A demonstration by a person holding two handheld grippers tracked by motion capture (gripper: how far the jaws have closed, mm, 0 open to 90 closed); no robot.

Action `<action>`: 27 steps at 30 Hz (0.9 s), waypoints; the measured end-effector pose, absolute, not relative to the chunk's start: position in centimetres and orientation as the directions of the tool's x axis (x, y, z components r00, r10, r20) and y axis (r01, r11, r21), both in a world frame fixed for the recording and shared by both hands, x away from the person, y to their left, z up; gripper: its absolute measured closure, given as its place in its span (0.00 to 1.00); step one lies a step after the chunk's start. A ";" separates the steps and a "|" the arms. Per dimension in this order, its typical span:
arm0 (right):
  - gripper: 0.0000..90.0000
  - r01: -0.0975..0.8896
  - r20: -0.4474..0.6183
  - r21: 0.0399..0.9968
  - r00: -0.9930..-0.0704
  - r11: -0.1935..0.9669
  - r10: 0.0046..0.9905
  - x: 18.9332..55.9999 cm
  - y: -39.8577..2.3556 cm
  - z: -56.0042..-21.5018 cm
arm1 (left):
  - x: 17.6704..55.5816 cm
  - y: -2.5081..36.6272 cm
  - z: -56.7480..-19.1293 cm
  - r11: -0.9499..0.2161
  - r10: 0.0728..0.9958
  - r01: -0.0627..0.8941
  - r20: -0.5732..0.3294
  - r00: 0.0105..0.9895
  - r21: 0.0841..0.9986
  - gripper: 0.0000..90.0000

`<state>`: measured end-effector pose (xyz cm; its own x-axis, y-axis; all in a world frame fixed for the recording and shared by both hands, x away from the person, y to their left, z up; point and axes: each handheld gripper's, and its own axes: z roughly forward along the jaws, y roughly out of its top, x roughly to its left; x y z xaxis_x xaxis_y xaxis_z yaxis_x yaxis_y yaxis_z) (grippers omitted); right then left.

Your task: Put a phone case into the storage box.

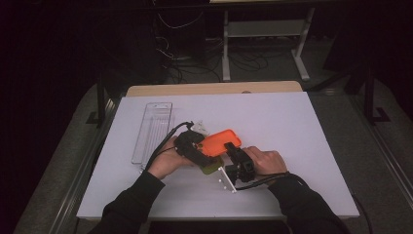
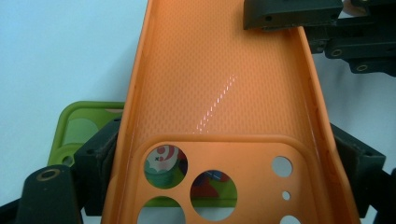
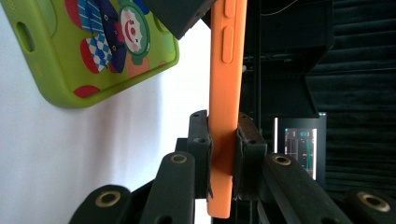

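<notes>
White board covered the table under dark surroundings, and just above it both grippers held the orange phone case. The right gripper had its pads pressed flat on the case's edge, while the left gripper gripped the camera-hole end across its width — nearly shut. Below lay a green phone case, with a clear tray farther left.

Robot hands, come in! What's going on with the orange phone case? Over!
Left gripper and right gripper both clamped on the orange rubbery phone case, held off the table. Green cartoon-printed phone case lies just beneath. Nothing blocking.
</notes>
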<state>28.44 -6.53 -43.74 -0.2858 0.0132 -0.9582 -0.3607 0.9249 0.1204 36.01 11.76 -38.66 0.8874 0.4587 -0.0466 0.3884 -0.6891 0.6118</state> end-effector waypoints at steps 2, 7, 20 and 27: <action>0.87 -0.364 -0.961 0.121 -0.276 0.924 0.017 28.4 -6.5 -43.8 | 35.9 11.7 -38.7 -0.677 0.465 0.389 -0.047 0.884 0.625 0.16; 0.87 -0.362 -0.966 0.112 -0.259 0.925 0.016 28.4 -6.5 -43.9 | 35.8 11.8 -38.6 -0.663 0.469 0.382 -0.040 0.882 0.644 0.05; 0.87 -0.277 -0.940 0.174 -0.333 0.945 0.076 29.4 -8.0 -43.4 | 36.2 13.7 -37.7 -0.640 0.475 0.375 -0.038 0.879 0.671 0.00; 0.87 -0.211 -0.884 0.317 -0.419 0.925 0.207 30.1 -8.8 -42.8 | 36.5 14.2 -37.6 -0.626 0.496 0.388 -0.039 0.867 0.676 0.00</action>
